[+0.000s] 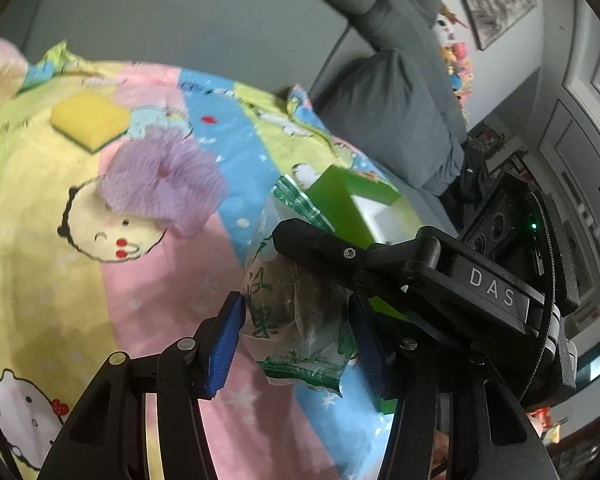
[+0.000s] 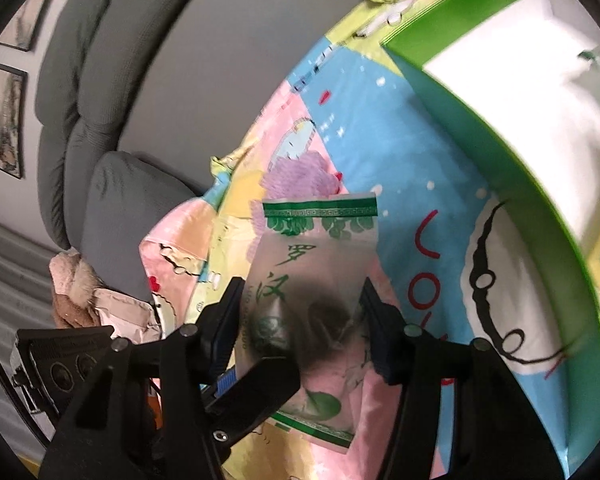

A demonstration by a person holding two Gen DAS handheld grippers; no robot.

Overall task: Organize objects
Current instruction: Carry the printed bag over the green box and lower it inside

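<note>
i'm working the packet point(image 1: 296, 312) step rn: a see-through bag w/ green print and something dark inside, hanging above the cartoon bedsheet point(image 1: 52, 208) just beside the green box point(image 1: 340, 200). my guess is the job is getting loose stuff into that box, and this packet is the item in hand. the purple mesh puff point(image 1: 164, 188) and the yellow sponge point(image 1: 88, 122) are lying further off on the sheet, not yet dealt with.

both tools are meeting at the packet, so this is looking like a hand-off between them. the right gripper point(image 1: 300, 240) is reaching across in the left cam, one finger lying over the upper part of the bag. in the right cam the packet is sitting between the right gripper's pads, which are looking pressed to its sides, so i'm reading that one as clamped on the packet. the left gripper point(image 1: 296, 336) is straddling the lower half, jaws spread about as wide as the bag; the blue pads are right at its edges, but i can't tell whether they're actually pinching or just brushing the film.

next move, imo: one side needs to let go cleanly, then the other carries the packet over the box wall and drops it on the white inside point(image 2: 512, 92). the film is slippery and floppy, so a light grip may slide.
</note>
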